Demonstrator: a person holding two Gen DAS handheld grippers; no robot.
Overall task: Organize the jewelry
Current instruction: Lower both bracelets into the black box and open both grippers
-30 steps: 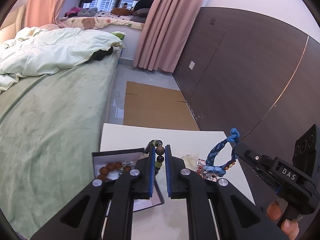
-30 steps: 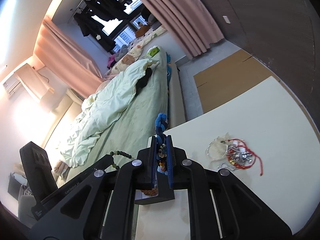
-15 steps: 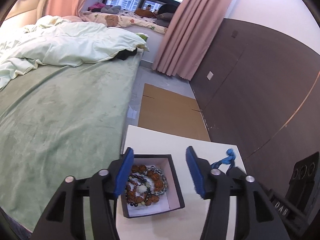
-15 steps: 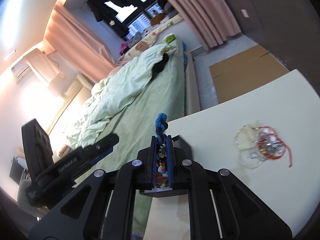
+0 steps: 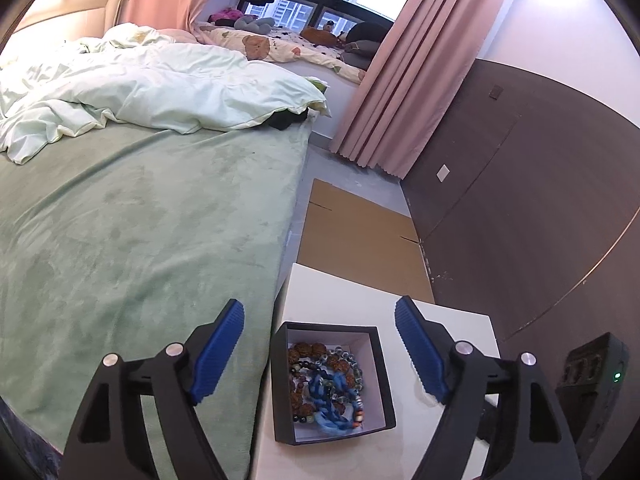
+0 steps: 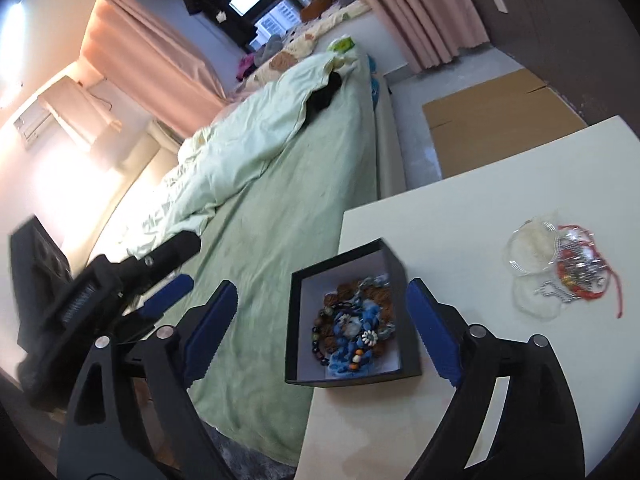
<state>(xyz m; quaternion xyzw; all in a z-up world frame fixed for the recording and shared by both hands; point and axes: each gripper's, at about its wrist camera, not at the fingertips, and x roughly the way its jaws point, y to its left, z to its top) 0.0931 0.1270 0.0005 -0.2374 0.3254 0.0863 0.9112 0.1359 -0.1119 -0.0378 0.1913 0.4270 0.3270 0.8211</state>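
Beads and the blue braid (image 6: 352,336) lie in the box (image 6: 394,268). Both grippers (image 5: 320,344) (image 6: 320,320) hang wide apart, holding nothing. A small pile (image 6: 560,272) waits on the table (image 6: 460,200).

A black box (image 6: 347,376) with a white inside stands open at the table edge nearest the bed. In it lie brown bead bracelets (image 5: 306,350) and, on top, a blue braided bracelet (image 6: 356,336). Well apart on the table lies a tangle of red cord and silver chains (image 6: 576,276).

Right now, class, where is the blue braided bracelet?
In both wrist views the blue braided bracelet lies inside the black box, on top of the beaded bracelets, near the table's bed-side edge.
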